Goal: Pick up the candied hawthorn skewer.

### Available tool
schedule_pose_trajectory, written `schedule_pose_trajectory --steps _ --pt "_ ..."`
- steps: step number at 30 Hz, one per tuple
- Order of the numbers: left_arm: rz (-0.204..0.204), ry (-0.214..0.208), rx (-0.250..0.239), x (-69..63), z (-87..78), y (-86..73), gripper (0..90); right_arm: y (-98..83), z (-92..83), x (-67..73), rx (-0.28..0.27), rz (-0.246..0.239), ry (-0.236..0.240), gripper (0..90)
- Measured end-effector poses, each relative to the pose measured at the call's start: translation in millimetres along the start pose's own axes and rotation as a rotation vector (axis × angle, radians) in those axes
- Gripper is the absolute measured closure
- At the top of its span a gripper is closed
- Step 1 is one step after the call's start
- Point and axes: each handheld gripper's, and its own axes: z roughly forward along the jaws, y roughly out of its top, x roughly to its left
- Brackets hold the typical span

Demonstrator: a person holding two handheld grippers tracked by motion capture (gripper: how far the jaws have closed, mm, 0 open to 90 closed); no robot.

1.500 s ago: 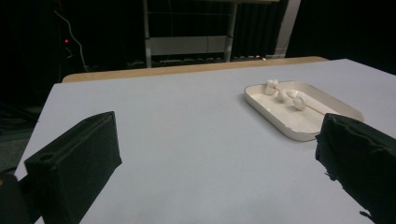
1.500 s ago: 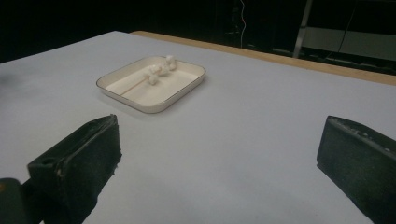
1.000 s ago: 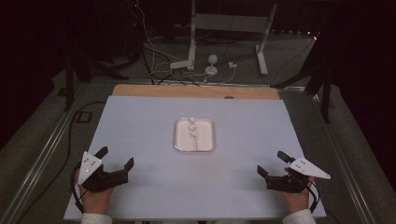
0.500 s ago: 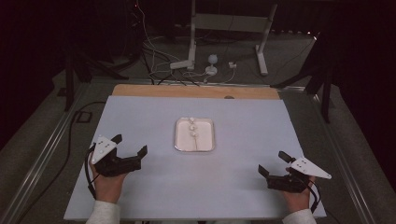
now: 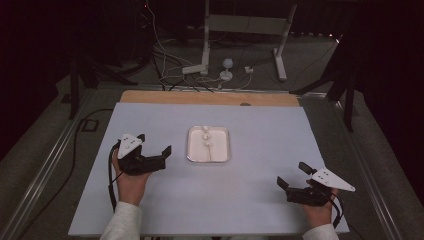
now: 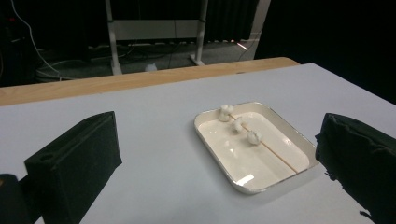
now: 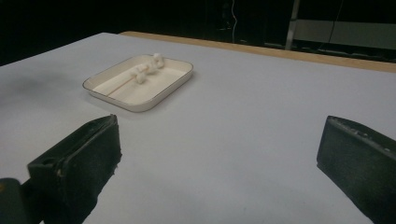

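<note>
A white tray point(image 5: 209, 145) sits mid-tabletop point(image 5: 260, 130), holding a skewer point(image 6: 261, 140) with three marshmallows point(image 6: 239, 124). The left tool point(image 5: 152, 147), jaws spread wide, hovers just beside the tray; the right tool point(image 5: 291, 176), likewise spread, is well apart.

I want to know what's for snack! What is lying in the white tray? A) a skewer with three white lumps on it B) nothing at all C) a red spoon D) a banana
A: in the left gripper view the white tray holds a thin skewer with three white lumps strung near its far end.
</note>
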Motion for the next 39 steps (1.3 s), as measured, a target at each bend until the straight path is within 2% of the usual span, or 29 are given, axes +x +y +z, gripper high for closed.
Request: schedule_pose_trajectory --steps 5,24,39 --pt "-0.007 -0.003 0.014 -4.9 15.1 0.9 0.7 -0.3 0.4 -0.2 0.002 0.001 0.000 0.0" --pt "0.017 -0.027 0.098 -32.4 70.4 -1.9 0.7 -1.3 1.4 -1.5 0.016 0.010 0.001 0.0" --pt "0.015 -0.048 0.155 -50.0 103.3 -9.9 0.7 -1.7 1.7 -1.6 0.018 0.011 0.004 0.0"
